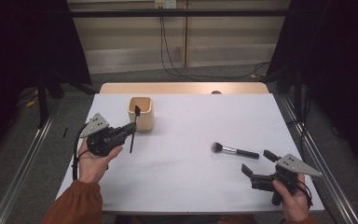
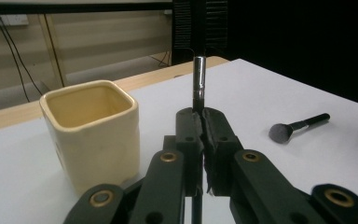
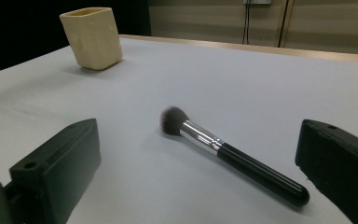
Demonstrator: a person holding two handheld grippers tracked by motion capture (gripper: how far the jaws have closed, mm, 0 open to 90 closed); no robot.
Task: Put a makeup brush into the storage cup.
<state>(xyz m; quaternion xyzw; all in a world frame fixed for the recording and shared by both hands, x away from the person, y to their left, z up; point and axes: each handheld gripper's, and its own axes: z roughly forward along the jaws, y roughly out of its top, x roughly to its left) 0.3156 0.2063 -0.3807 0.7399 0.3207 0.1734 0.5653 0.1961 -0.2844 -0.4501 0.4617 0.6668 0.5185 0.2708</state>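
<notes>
Black and slender, the thin brush point(image 1: 133, 133) stood nearly upright in the left gripper point(image 1: 129, 129), its jaws pressed together on the handle about midway along. In the left gripper view the metal ferrule point(image 2: 199, 77) rose straight above the closed jaws, and in the high view the flat head topped the stick just in front of the cream cup point(image 1: 141, 112). The brush's long axis ran close to vertical, which already matched the cup's open mouth. The cup sat just beyond and slightly to the right of the held brush in the high view, near the desk's far left corner, and it was near the gripper but not touching it. By my judgement the coming move turned on that small offset: the brush would need lifting above the rim and carrying a little toward the far edge before it could go down inside.

Farther out, the powder brush point(image 1: 234, 150) lay flat on the white desk point(image 1: 205, 186) toward the near right, its bristles pointing left and its handle toward the right edge. The right gripper point(image 1: 257, 164) rested just behind it with its jaws spread wide, clearly the nearer tool for that one. In the right gripper view the brush lay slantwise between the open jaws, not yet touched by either.
</notes>
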